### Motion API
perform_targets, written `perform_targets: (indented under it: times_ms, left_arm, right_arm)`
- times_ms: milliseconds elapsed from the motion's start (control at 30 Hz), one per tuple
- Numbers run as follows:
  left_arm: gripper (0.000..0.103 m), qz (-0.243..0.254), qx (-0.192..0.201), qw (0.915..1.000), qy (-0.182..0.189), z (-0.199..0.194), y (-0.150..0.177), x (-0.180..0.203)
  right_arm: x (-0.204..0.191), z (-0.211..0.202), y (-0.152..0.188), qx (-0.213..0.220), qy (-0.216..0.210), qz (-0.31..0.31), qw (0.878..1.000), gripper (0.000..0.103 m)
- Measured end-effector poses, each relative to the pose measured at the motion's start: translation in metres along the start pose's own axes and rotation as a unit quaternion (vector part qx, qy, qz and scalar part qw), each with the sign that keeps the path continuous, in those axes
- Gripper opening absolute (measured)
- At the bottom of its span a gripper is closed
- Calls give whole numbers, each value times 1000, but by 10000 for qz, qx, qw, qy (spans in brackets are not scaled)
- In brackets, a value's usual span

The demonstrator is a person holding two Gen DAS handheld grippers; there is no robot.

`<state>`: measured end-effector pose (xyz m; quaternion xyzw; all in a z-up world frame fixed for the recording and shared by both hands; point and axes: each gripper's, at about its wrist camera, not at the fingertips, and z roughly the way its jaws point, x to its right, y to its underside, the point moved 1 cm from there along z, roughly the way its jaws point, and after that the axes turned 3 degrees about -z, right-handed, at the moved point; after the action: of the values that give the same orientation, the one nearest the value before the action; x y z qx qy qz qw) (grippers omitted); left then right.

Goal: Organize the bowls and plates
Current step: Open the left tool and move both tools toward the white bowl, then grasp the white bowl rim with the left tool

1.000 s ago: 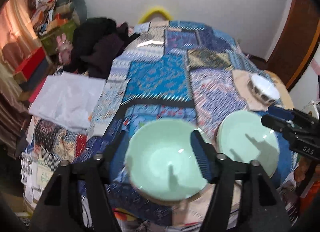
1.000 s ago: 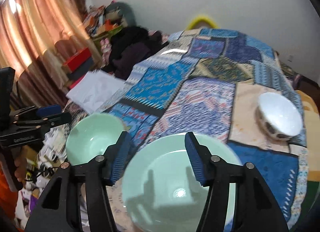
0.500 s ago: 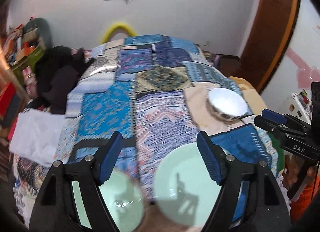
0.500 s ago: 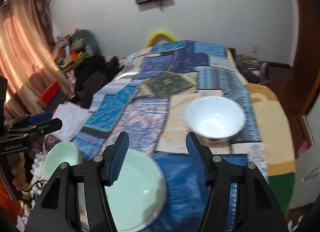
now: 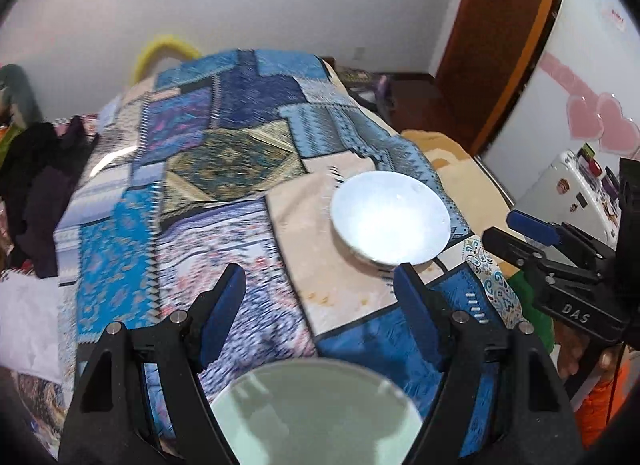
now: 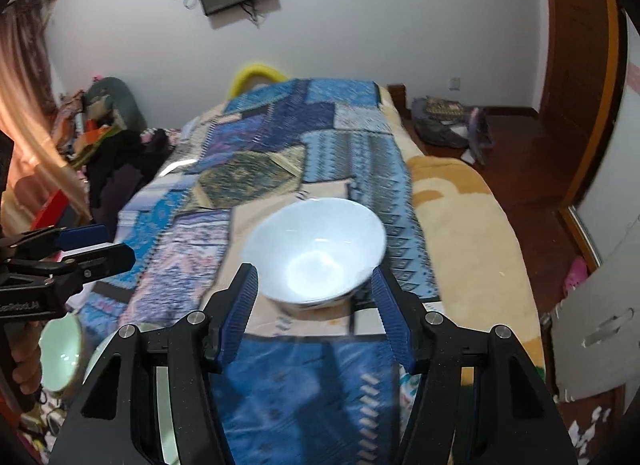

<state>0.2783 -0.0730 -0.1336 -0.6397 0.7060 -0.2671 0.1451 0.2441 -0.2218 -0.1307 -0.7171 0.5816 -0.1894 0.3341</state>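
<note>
A white bowl (image 6: 316,249) stands upright on the patchwork bedspread (image 6: 272,137). My right gripper (image 6: 314,285) is open just in front of it, and the fingertips flank its near side without touching. In the left wrist view the white bowl (image 5: 390,217) lies ahead and to the right of my open, empty left gripper (image 5: 320,297). A pale green plate (image 5: 316,413) lies below the left gripper. A pale green bowl (image 6: 62,353) sits at the bed's near left edge. The left gripper (image 6: 80,249) shows at the left of the right wrist view.
Dark clothes (image 5: 36,185) and white cloth (image 5: 24,325) are heaped on the bed's left side. A beige blanket (image 6: 472,225) covers the bed's right edge, with wooden floor and a door (image 6: 576,65) beyond. A white fridge (image 5: 560,193) stands at the right.
Both grippers swept to the right along the bed, away from the green bowl and plate toward the white bowl. The green bowl left the left wrist view. The left jaws widened slightly.
</note>
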Motion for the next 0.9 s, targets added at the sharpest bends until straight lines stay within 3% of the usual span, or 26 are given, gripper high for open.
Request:
perform_targets:
  times_ms: [200,367,433,533,700,833,900]
  left_arm:
    - [76,8,-397,9992,95,56,-18,9]
    - [76,-57,-660,9977,154,98,-29,10]
    - [73,-92,-771,9968,202,115,-31,9]
    - [62,-85,-898,9958,176,135,-34,10]
    - [44,-104,-1143,9933,165,160,-35,9]
    - [29,-170,-1284,9914,211,172,-33,7]
    - [24,-228,-1323,9905,298,175,-33,6]
  right_arm:
    - [25,34,-5,-270,-30,244,9993,56]
    - [37,59,-8,-527,-10,338,9980,41]
    - [41,67,-8,-611,-24,387,9974,41]
    - [46,77,-8,-699,-40,440,9966,35]
    - [47,88,-5,-854,-150,459,9952,34]
    - [44,96,-4,-957,-178,372,9946,22]
    - [45,100,-3,-983,-216,386,9942,20]
